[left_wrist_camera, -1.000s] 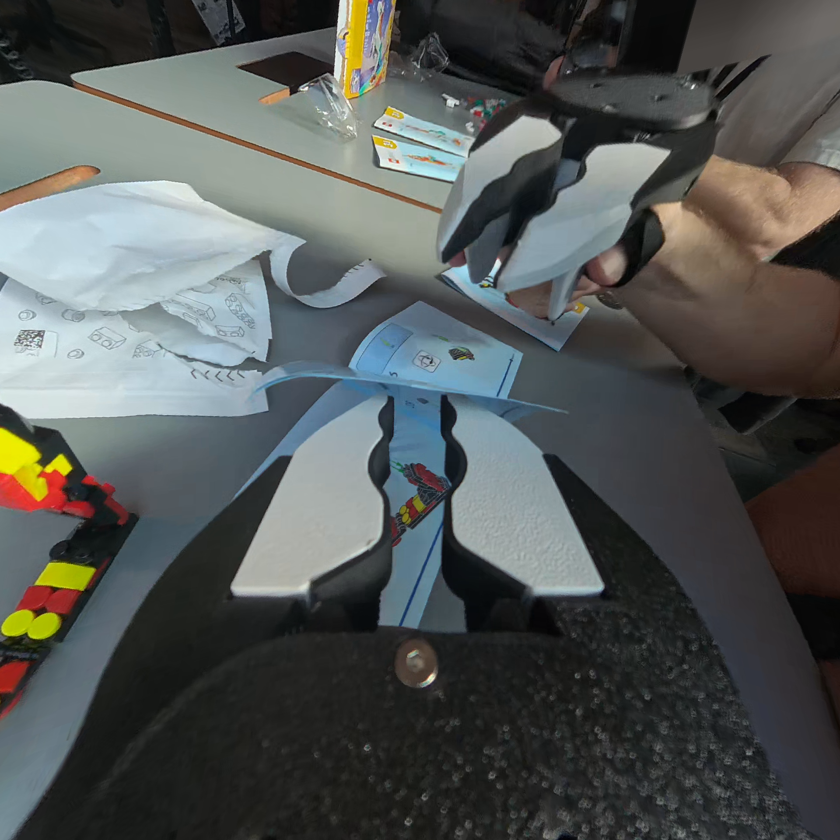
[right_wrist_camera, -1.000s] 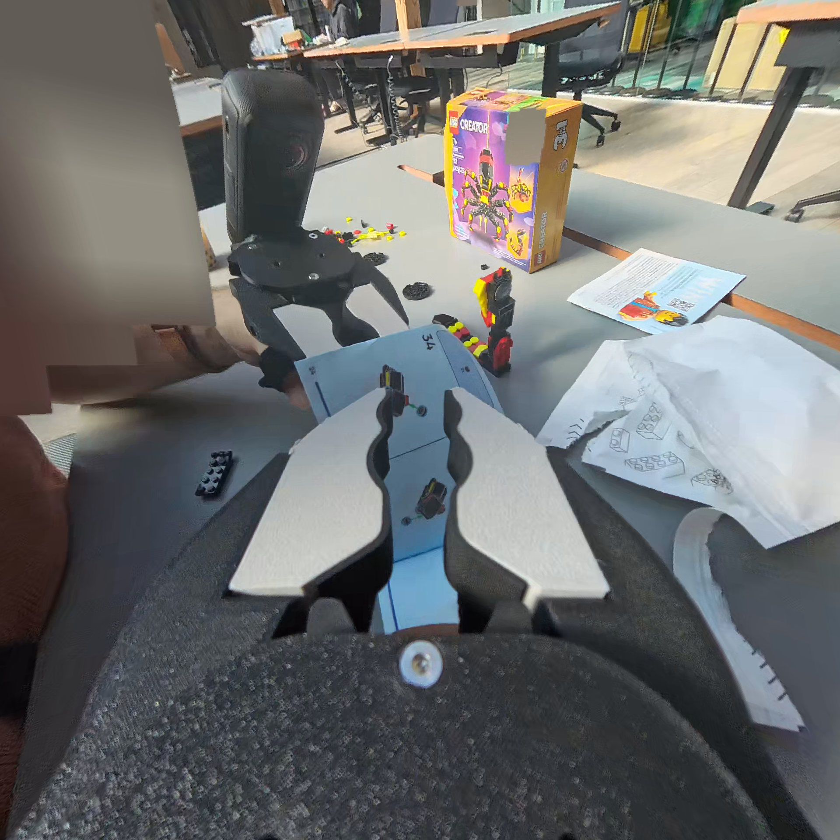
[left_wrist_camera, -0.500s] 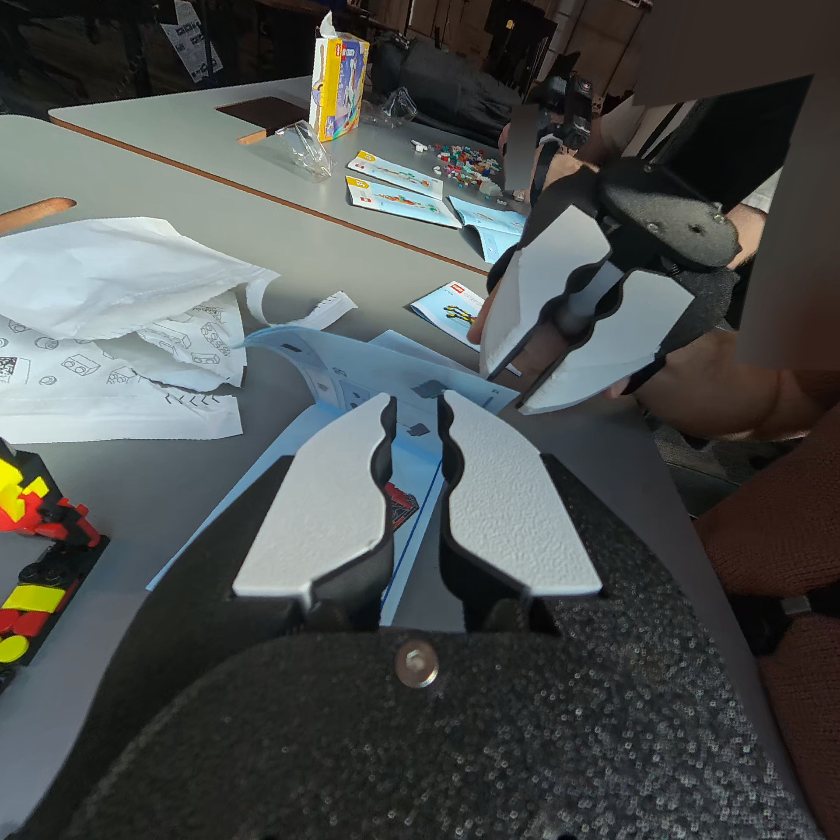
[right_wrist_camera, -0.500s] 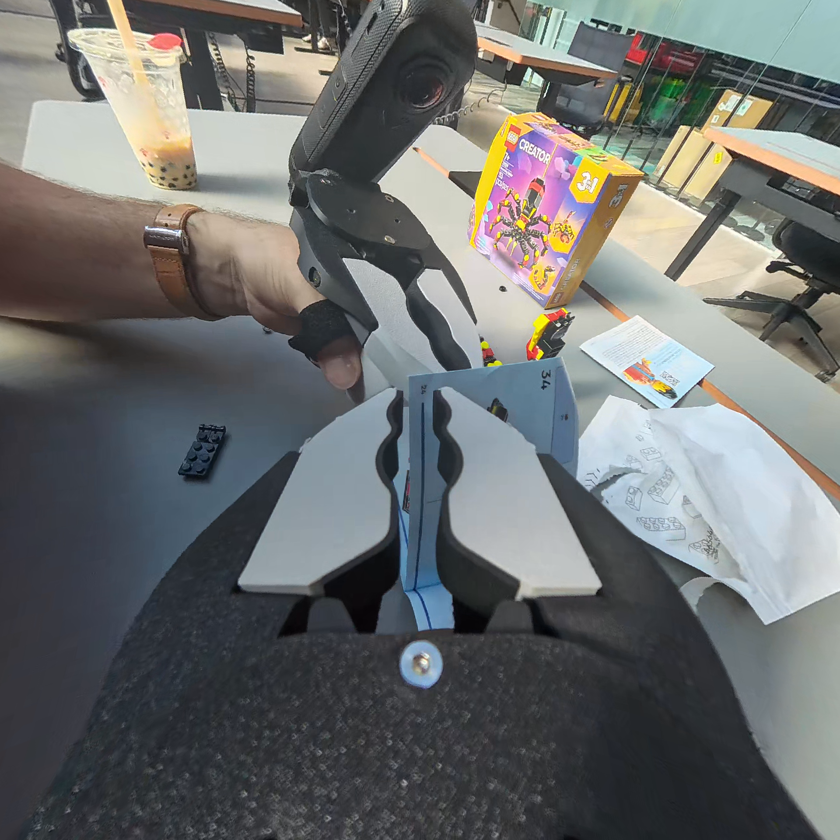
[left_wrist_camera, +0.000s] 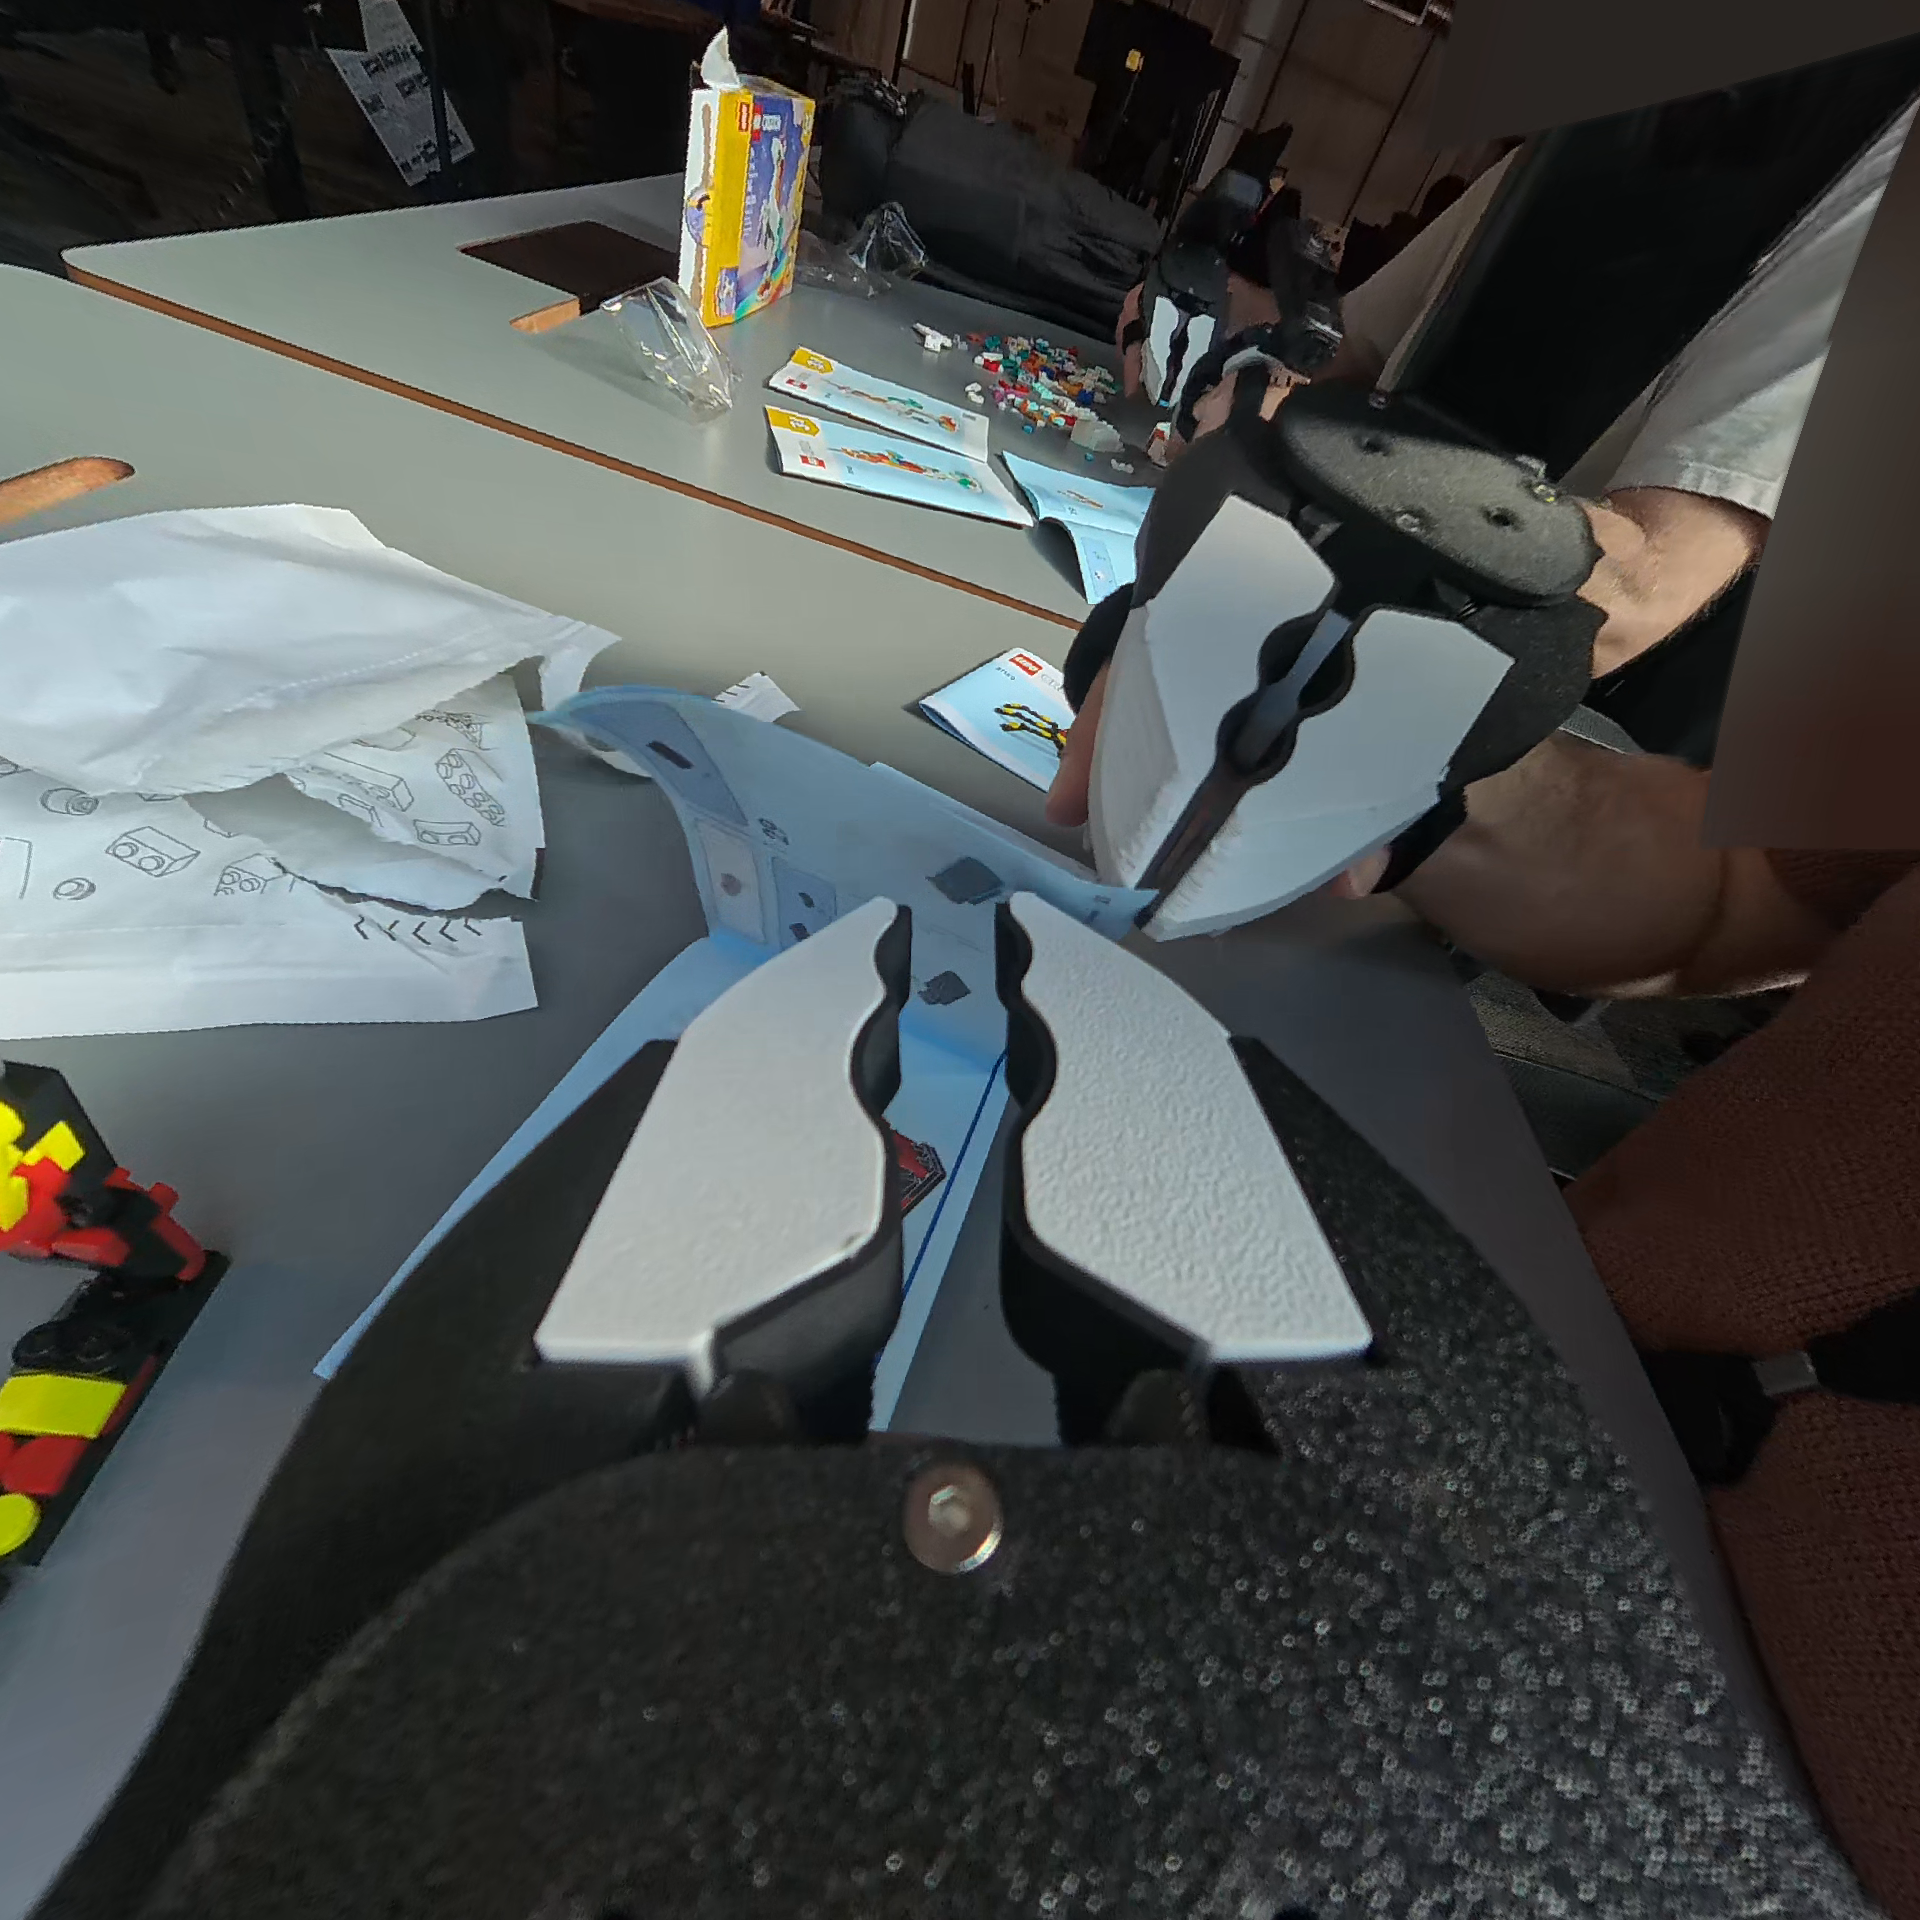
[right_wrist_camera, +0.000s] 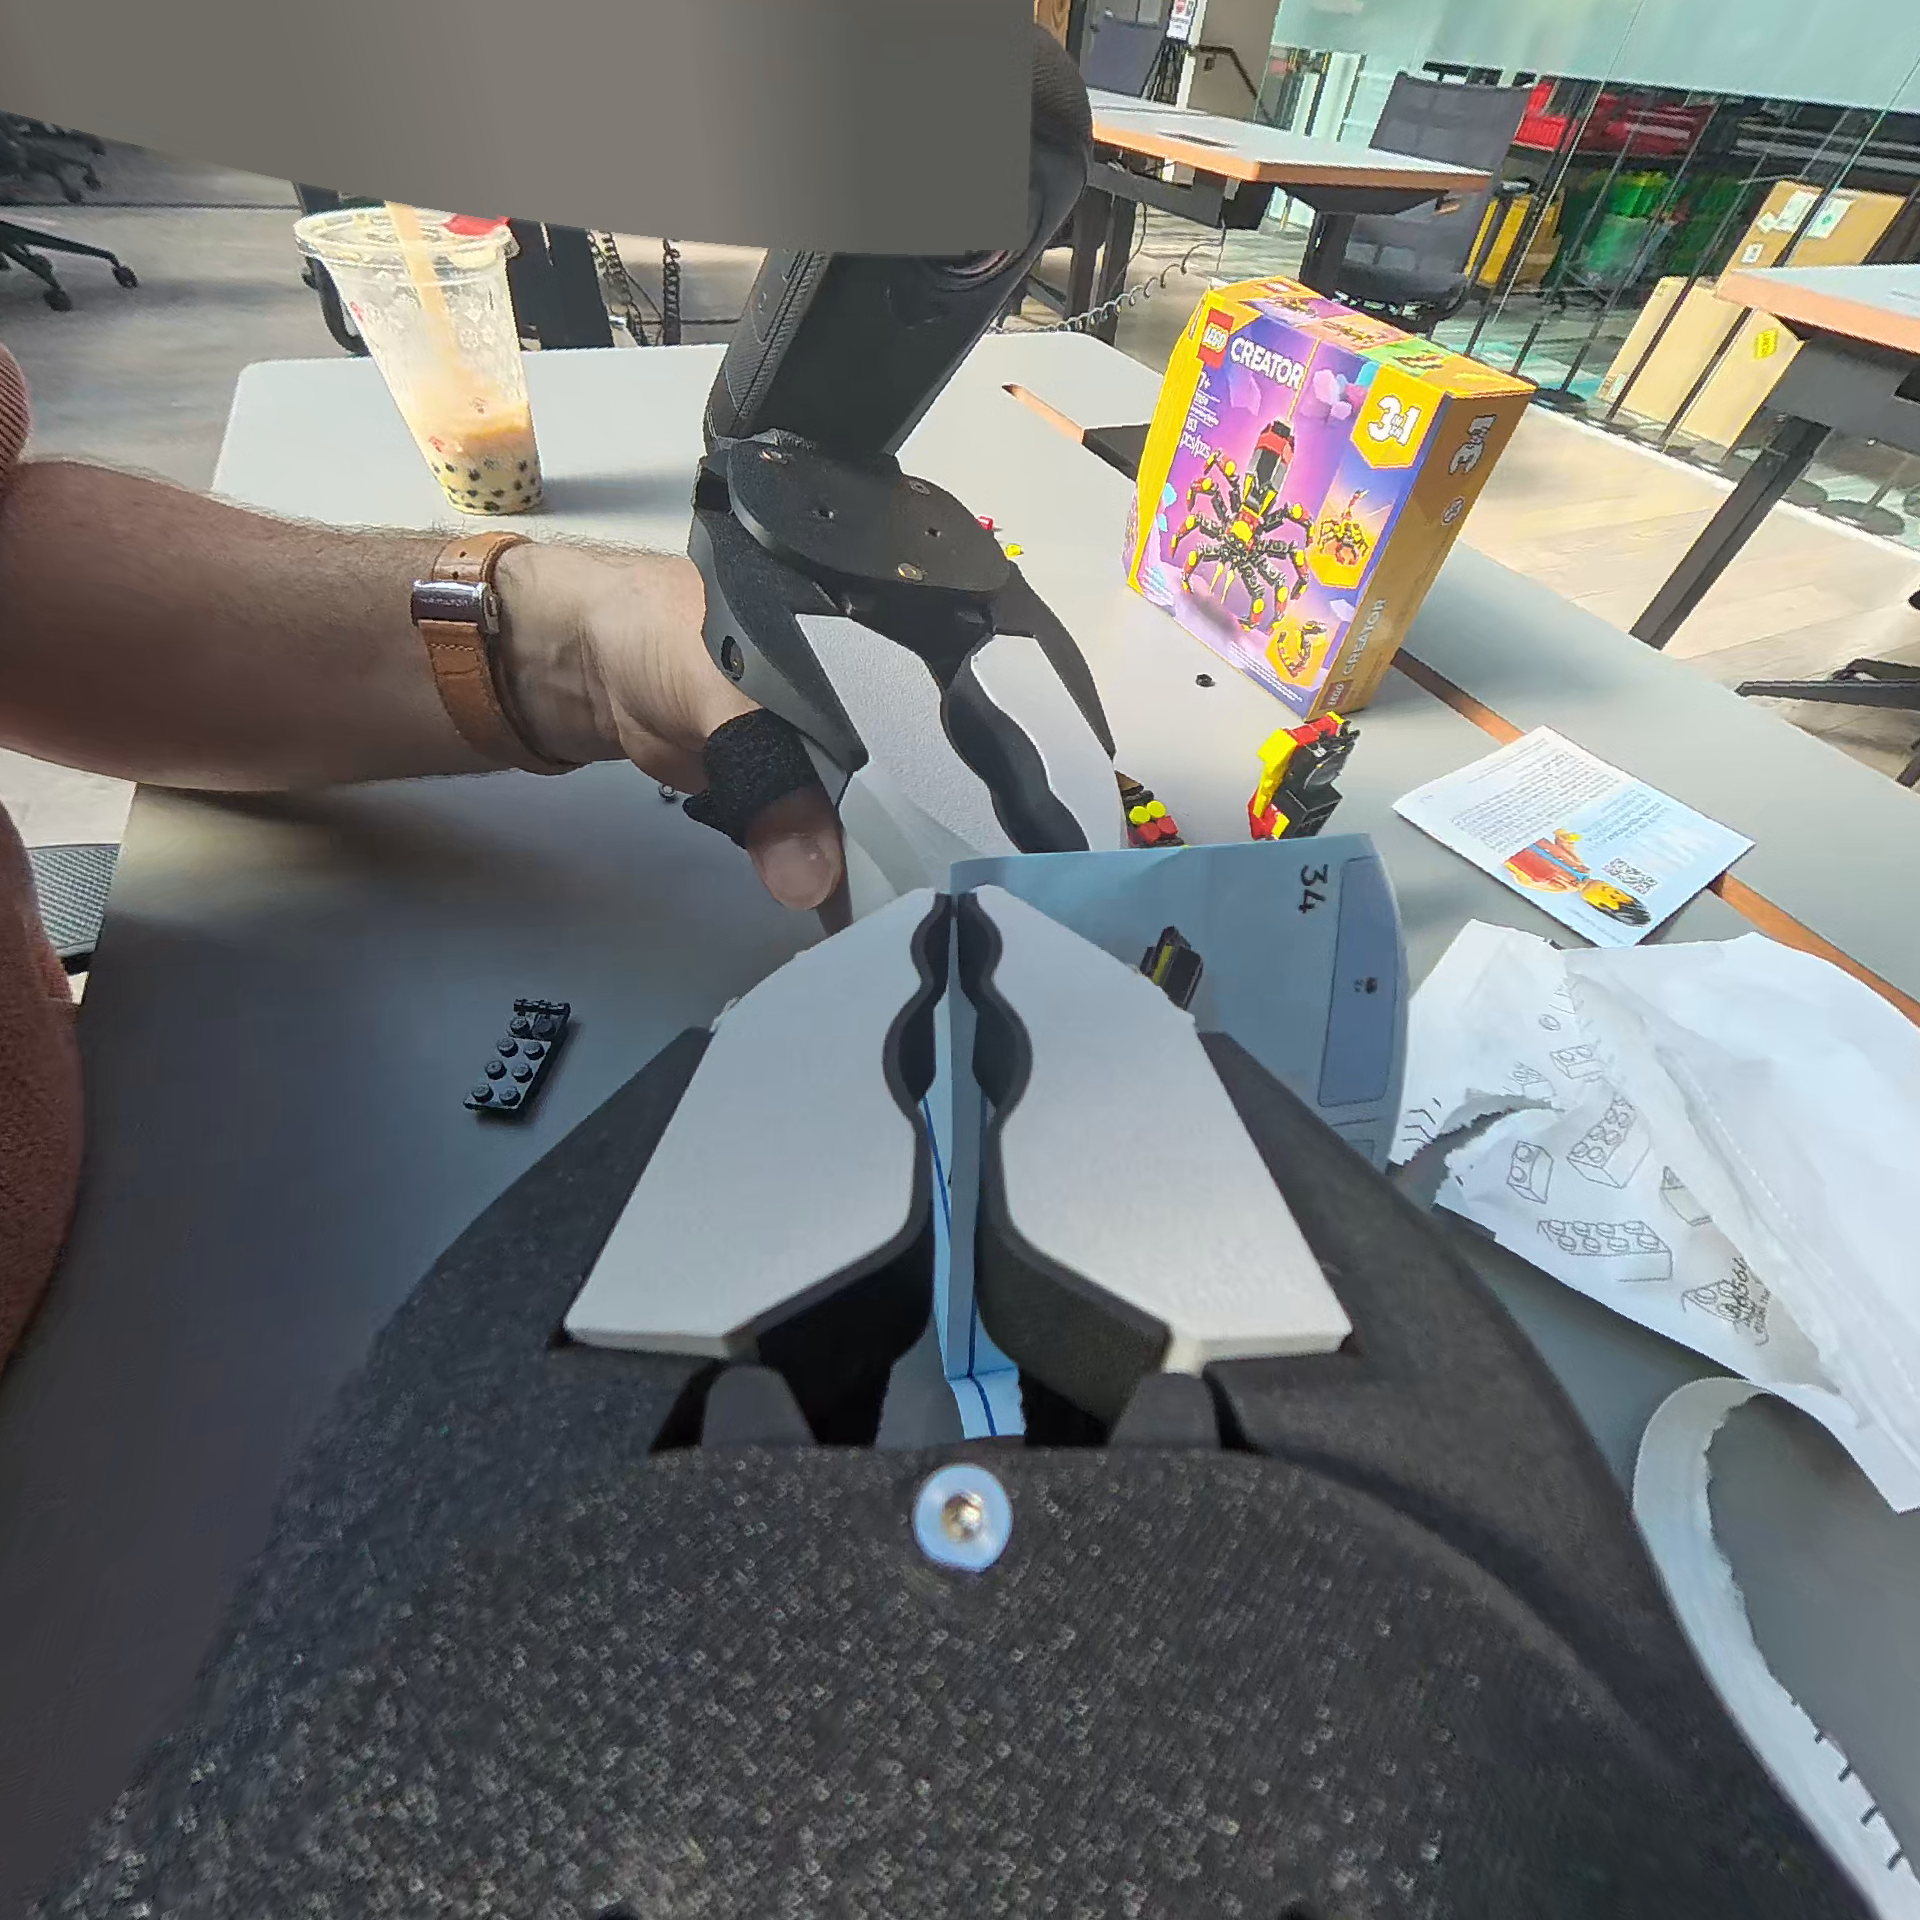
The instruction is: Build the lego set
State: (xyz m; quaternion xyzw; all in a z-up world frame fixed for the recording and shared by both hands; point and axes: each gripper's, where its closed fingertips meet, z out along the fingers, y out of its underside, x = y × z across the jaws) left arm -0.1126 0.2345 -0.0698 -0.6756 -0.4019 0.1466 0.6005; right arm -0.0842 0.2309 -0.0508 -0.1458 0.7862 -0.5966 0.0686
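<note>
The blue instruction booklet (left_wrist_camera: 582, 1195) lies on the grey table (left_wrist_camera: 312, 1122). My right gripper (right_wrist_camera: 954, 899) is shut on one of its pages (right_wrist_camera: 1247, 935) and holds it upright and curled; it also shows in the left wrist view (left_wrist_camera: 1148, 920). My left gripper (left_wrist_camera: 951, 909) is open and empty just above the booklet, opposite the right gripper (right_wrist_camera: 935, 831). A red, yellow and black model (right_wrist_camera: 1299, 769) stands beyond the booklet, also at the left wrist view's edge (left_wrist_camera: 62, 1226). A black studded plate (right_wrist_camera: 516, 1055) lies alone on the table.
A torn white paper bag (right_wrist_camera: 1662, 1091) lies right of the booklet. The set's box (right_wrist_camera: 1320, 478) and a leaflet (right_wrist_camera: 1569, 831) lie behind. A drink cup (right_wrist_camera: 447, 353) stands far left. A second table holds another box (left_wrist_camera: 743, 197) and loose bricks (left_wrist_camera: 1039, 364). Left and right tips are no more than a few centimetres apart. The black studded plate (right_wrist_camera: 516, 1055) is about equally far from each gripper, around 15 centimeters.
My right gripper has closed on a booklet page and raised it from flat to upright and curling over. My left gripper has stayed open above the booklet.
</note>
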